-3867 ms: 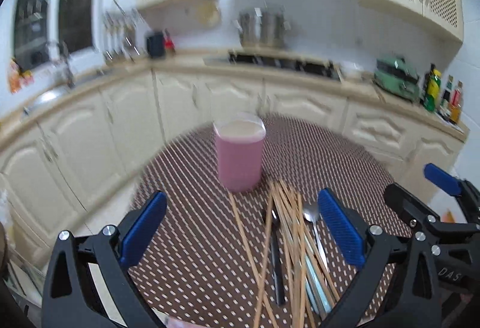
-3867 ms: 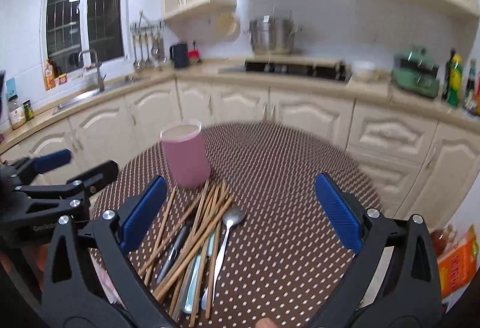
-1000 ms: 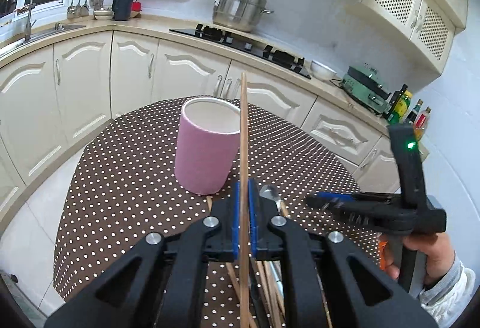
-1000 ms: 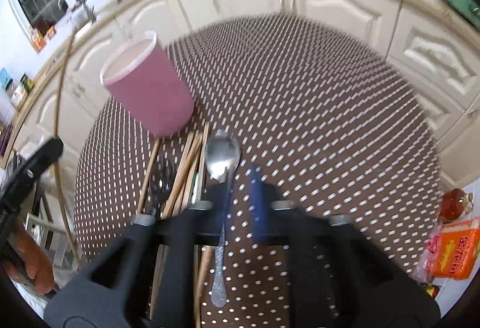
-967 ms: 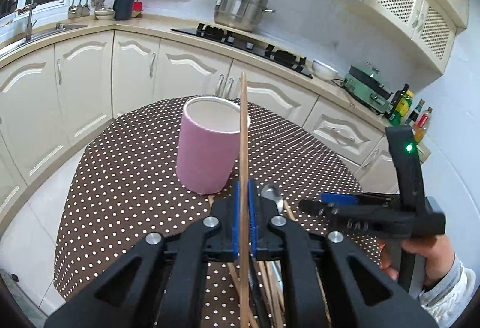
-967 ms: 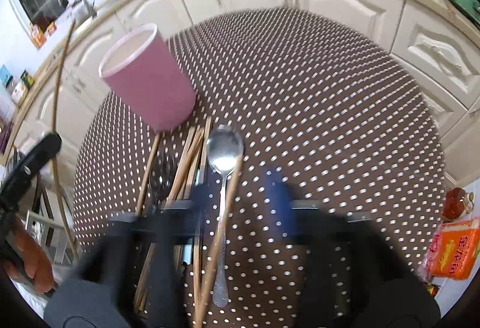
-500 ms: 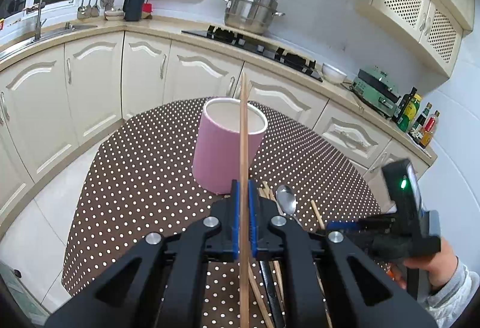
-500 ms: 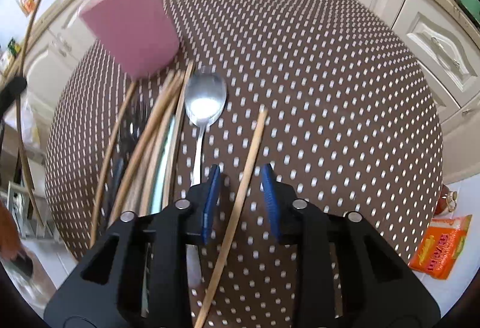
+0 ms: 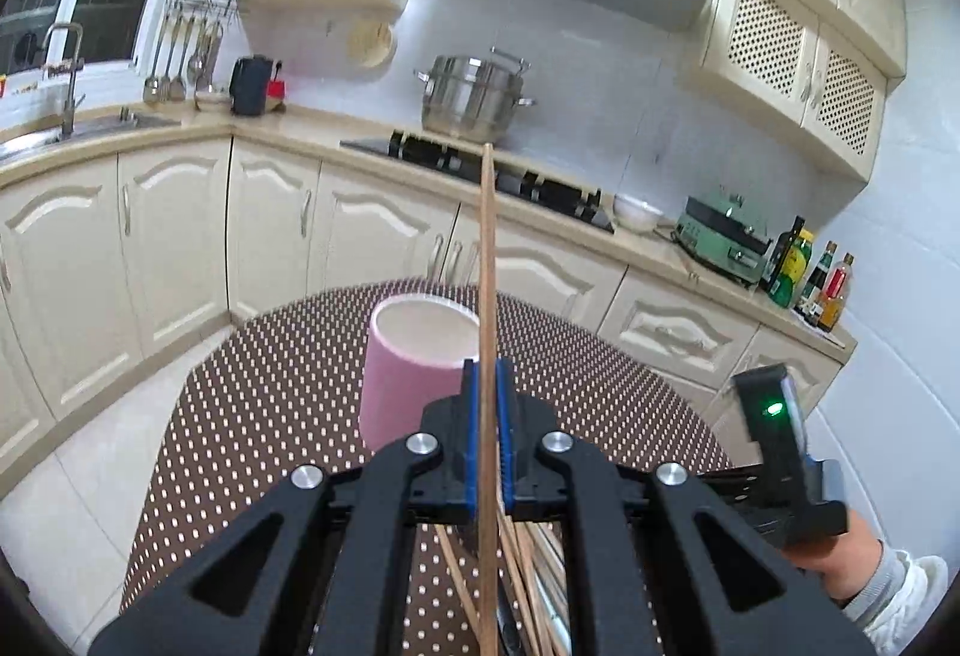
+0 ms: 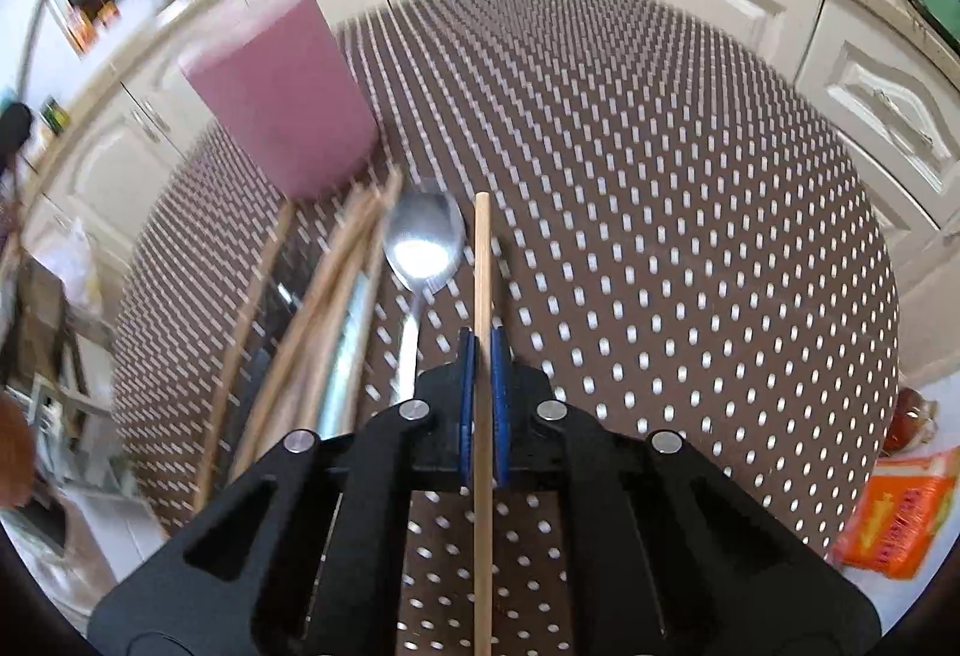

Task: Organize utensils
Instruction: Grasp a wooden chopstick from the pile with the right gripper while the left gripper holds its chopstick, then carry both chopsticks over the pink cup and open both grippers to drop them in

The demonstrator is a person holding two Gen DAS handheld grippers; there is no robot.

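Both grippers now clamped on a chopstick each; nothing in the cup yet.

Right gripper (image 10: pixel 478 356) was open a second ago with a loose chopstick lying between its pads; it's now closed tight on that chopstick (image 10: pixel 481 272), just beside the spoon (image 10: pixel 425 242). Left gripper (image 9: pixel 487 392) is unchanged, pinched shut on its own chopstick (image 9: pixel 487 248), which stands upright in front of the pink cup (image 9: pixel 414 362). So two sticks are ready to drop in; the cup looks empty from the left wrist view. Remaining pile (image 10: pixel 312 308) sits on the tabletop (image 10: pixel 660 176) near the cup's base. Right view is motion-blurred, so the pile count is unclear, and both held sticks' lower ends are cut off.
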